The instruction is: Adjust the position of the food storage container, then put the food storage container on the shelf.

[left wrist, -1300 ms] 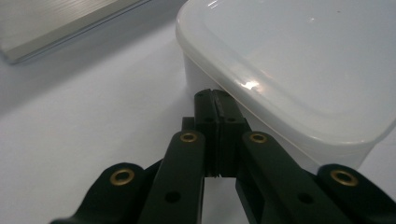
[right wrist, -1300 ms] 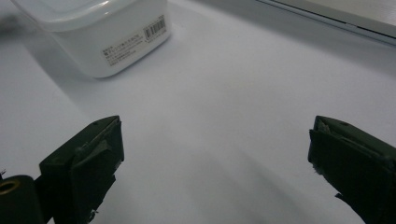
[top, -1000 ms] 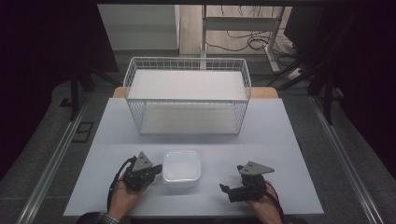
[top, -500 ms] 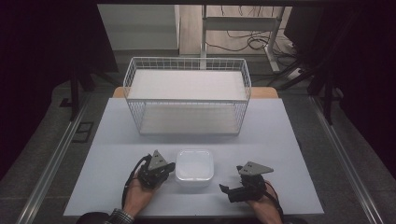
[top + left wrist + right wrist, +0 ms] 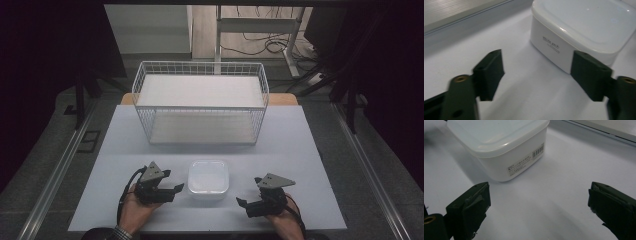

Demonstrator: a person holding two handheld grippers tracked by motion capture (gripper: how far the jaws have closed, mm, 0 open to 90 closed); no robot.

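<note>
Shifted right since a second ago: white lidded container [image 5: 208, 179] now sits mid-front of the table [image 5: 300, 150], and left gripper [image 5: 176, 190] has just been opening, nothing between its jaws (box just beside). Right gripper [image 5: 242, 206] is spread, clear of the box. Count: one container, one wire basket [image 5: 201, 102], two grippers. Container is squarish, no clear long axis, lid up.

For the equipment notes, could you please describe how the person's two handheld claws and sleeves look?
Both the left claw and right claw are black, each topped by a grey three-cornered plate and trailing a black cable. Their jaws end in blocky dark pads; brass-coloured fittings sit behind them. A striped cuff shows at the left wrist.
</note>
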